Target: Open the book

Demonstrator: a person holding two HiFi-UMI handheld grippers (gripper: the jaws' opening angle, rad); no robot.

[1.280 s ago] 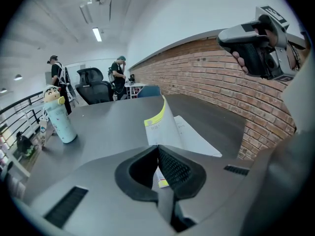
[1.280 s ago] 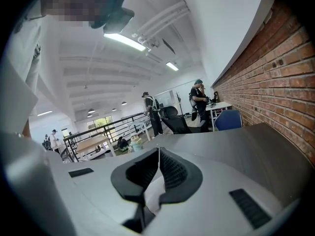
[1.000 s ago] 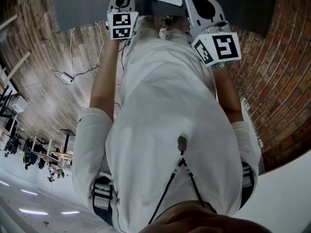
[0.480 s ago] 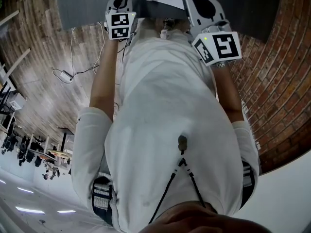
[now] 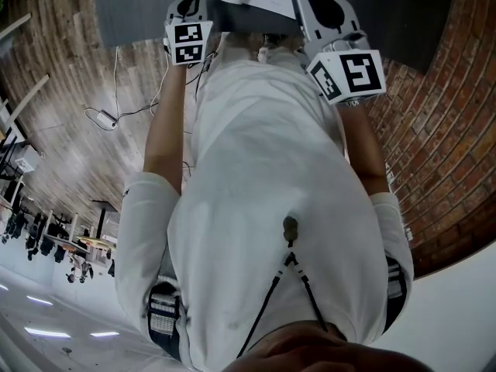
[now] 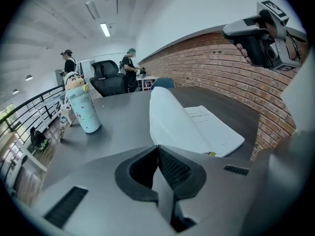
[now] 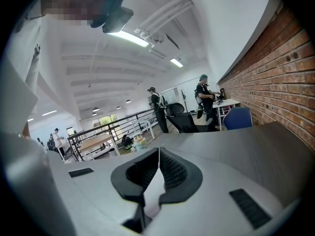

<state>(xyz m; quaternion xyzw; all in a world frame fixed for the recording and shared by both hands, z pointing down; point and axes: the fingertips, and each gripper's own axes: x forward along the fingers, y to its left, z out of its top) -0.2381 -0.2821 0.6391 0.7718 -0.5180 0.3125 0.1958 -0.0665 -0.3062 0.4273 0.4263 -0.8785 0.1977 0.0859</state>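
1. Grey table [image 6: 118, 127] fills the foreground. A brick wall [image 6: 206, 68] runs along its right side, and beyond is a bright open office where people stand by black chairs.
2. Left gripper [image 6: 157, 149]: its jaws are pinched together on the near edge of a white page [image 6: 170, 122], which curves upward from them.
3. Right gripper [image 7: 158, 151]: its jaws are closed tip to tip with nothing between them. It is held in the air to the right of the book [image 6: 216, 132].
4. Compared with a second ago, the head view shows the left gripper slightly further left, and the white page spreads further left with it. The right gripper looks unmoved.
5. Book position: it lies open and flat on the table, just beyond the left gripper and to its right. A pale blue bottle [image 6: 82, 109] stands well to the left.
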